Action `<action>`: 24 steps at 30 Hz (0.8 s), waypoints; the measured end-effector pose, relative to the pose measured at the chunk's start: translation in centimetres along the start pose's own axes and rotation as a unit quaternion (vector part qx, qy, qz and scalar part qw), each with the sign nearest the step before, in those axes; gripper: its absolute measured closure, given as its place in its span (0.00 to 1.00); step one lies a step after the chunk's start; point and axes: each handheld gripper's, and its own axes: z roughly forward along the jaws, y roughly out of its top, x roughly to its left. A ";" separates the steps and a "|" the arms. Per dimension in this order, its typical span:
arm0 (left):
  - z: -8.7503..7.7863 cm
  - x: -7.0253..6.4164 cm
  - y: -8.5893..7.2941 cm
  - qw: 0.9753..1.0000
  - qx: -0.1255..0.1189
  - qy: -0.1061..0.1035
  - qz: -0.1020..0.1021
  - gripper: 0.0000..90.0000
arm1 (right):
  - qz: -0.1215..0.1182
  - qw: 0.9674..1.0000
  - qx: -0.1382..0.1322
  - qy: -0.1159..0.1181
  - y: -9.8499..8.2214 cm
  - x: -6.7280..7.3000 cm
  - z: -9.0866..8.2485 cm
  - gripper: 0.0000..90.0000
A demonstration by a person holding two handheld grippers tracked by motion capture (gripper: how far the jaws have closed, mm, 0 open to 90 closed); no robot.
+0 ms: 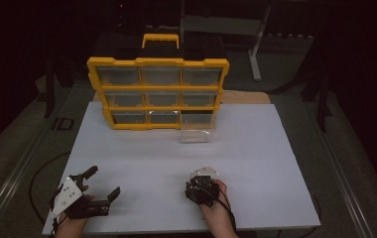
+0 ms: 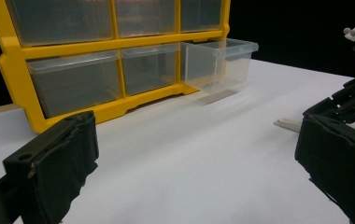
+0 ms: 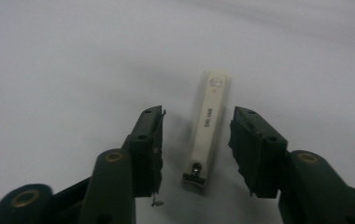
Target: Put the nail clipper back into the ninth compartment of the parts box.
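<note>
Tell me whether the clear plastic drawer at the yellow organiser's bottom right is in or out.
Out: the clear plastic drawer juts forward of the yellow organiser frame.

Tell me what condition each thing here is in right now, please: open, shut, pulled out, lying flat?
Yellow drawer organizer: upright at the table's far side.
Bottom right drawer: pulled out, looks empty.
Other drawers: pushed in.
Nail clipper: lying flat on the white table, folded, not gripped.
Right gripper: jaws either side of the clipper, not touching it.
Left gripper: wide open, holding nothing.
</note>
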 end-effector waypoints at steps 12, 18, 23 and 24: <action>0.0 0.0 0.0 1.000 -0.001 0.000 -0.001 0.00 | -0.015 0.999 0.038 -0.014 0.5 0.6 0.5 0.74; 0.0 0.1 0.0 1.000 0.000 0.000 -0.002 0.00 | -0.035 0.998 0.049 -0.008 0.8 0.6 0.6 0.86; 0.1 0.0 0.0 1.000 0.002 -0.001 -0.001 0.00 | -0.047 0.997 0.058 -0.003 1.1 0.5 0.6 0.86; 0.1 0.0 0.0 1.000 0.002 -0.001 -0.001 0.00 | -0.053 0.997 0.061 0.005 1.2 0.3 0.6 0.86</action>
